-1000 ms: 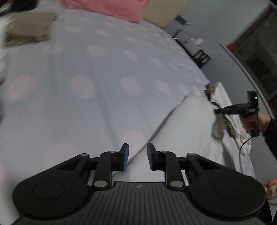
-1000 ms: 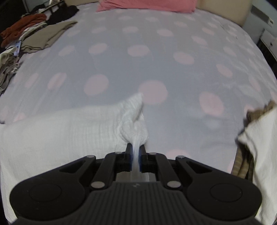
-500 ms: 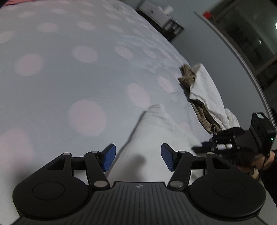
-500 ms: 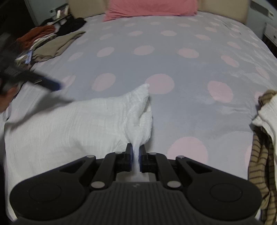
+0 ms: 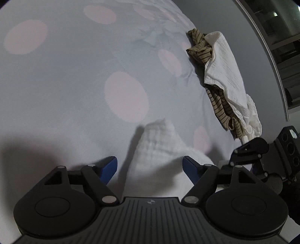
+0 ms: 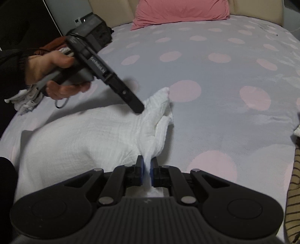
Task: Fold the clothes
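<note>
Bedspread (image 6: 215,116), pale lilac with pink dots, carrying a white cloth (image 6: 78,138) spread toward 8 o'clock in the right wrist view. Right gripper (image 6: 147,169) at 6 o'clock, its blue pads pressed together on a bunched edge of the cloth, which rises from the clamp in a crumpled ridge to a pointed corner near centre. Left gripper (image 6: 137,108) entering from 10 o'clock, held in a bare hand (image 6: 54,75), its dark tip over the ridge of the cloth; contact cannot be judged. Pink pillow (image 6: 180,11) at 12 o'clock against a beige headboard (image 6: 112,11). Loose clothes (image 6: 26,101) at 9 o'clock, near the bed's edge.

Left wrist view: left gripper (image 5: 150,167) with blue fingertips (image 5: 110,167) spread wide apart, the peaked corner of the white cloth (image 5: 159,142) lying between and beyond them. Striped brown garment (image 5: 219,101) and white garment (image 5: 228,75) heaped together at 2 o'clock, well apart from the cloth. Right gripper's body (image 5: 262,157) at 4 o'clock.
</note>
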Action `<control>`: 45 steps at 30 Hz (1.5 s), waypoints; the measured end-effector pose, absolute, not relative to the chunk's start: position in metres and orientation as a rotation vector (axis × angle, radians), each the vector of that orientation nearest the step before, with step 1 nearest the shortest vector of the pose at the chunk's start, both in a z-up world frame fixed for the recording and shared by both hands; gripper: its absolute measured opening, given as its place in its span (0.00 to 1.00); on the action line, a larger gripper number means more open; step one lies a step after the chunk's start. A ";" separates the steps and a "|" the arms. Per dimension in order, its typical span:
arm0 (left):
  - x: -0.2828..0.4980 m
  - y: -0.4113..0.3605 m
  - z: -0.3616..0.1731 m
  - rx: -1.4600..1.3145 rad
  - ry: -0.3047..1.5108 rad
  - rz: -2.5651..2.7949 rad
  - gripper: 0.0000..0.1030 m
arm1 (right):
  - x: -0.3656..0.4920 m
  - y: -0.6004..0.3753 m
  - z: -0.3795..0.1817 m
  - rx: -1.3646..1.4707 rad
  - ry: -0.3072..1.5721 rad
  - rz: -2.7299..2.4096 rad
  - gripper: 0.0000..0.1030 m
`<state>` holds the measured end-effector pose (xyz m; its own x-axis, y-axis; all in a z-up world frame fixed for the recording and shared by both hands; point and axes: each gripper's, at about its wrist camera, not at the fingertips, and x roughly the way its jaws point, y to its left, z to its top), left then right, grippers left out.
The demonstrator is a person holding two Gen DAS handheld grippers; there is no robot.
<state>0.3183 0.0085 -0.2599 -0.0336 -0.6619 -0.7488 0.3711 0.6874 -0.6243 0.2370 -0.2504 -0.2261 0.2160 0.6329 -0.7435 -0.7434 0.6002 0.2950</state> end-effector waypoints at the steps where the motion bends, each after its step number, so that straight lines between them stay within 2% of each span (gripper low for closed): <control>1: 0.321 0.005 -0.261 -0.284 1.368 -0.851 0.73 | 0.238 -0.252 -0.227 -0.126 0.959 0.965 0.08; 2: 0.321 0.002 -0.261 -0.302 1.353 -0.861 0.64 | 0.239 -0.253 -0.227 -0.118 0.960 0.970 0.08; 3: 0.322 0.000 -0.257 -0.290 1.343 -0.872 0.13 | 0.239 -0.253 -0.228 -0.112 0.958 0.973 0.08; 4: 0.322 -0.006 -0.257 -0.257 1.349 -0.863 0.07 | 0.240 -0.253 -0.228 -0.106 0.957 0.976 0.08; 10: 0.317 0.001 -0.250 -0.291 1.284 -0.830 0.05 | 0.238 -0.254 -0.232 -0.051 0.957 0.944 0.10; 11: 0.316 0.006 -0.248 -0.309 1.277 -0.821 0.05 | 0.237 -0.256 -0.232 -0.038 0.955 0.929 0.18; 14: 0.315 0.023 -0.241 -0.375 1.245 -0.779 0.05 | 0.232 -0.274 -0.223 0.044 0.931 0.842 0.54; 15: 0.315 0.028 -0.240 -0.395 1.233 -0.765 0.05 | 0.229 -0.284 -0.219 0.082 0.916 0.808 0.63; 19: 0.312 0.043 -0.235 -0.443 1.203 -0.735 0.05 | 0.206 -0.335 -0.215 0.303 0.948 0.571 0.68; 24: 0.306 0.046 -0.227 -0.474 1.155 -0.714 0.05 | 0.154 -0.368 -0.227 0.394 1.002 0.365 0.75; 28: 0.302 0.047 -0.221 -0.489 1.139 -0.693 0.05 | 0.130 -0.361 -0.251 0.489 1.064 0.340 0.76; 33: 0.298 0.048 -0.214 -0.483 1.130 -0.675 0.05 | 0.122 -0.323 -0.264 0.454 0.992 0.379 0.81; 34: 0.297 0.048 -0.213 -0.480 1.127 -0.666 0.05 | 0.123 -0.315 -0.264 0.426 0.970 0.387 0.80; 35: 0.297 0.049 -0.212 -0.477 1.125 -0.658 0.05 | 0.124 -0.308 -0.264 0.389 0.949 0.405 0.59; 36: 0.297 0.052 -0.211 -0.477 1.120 -0.646 0.05 | 0.126 -0.303 -0.264 0.360 0.943 0.413 0.10; 37: 0.296 0.055 -0.211 -0.477 1.114 -0.635 0.05 | 0.129 -0.300 -0.265 0.339 0.954 0.408 0.15; 45: 0.277 0.111 -0.175 -0.545 0.973 -0.570 0.05 | 0.152 -0.307 -0.242 0.308 0.860 0.454 0.12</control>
<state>0.2773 0.1105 -0.1754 0.4432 -0.6642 -0.6020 0.1999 0.7279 -0.6560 0.1520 -0.3072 -0.2416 0.5666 0.5007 -0.6544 -0.2582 0.8621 0.4361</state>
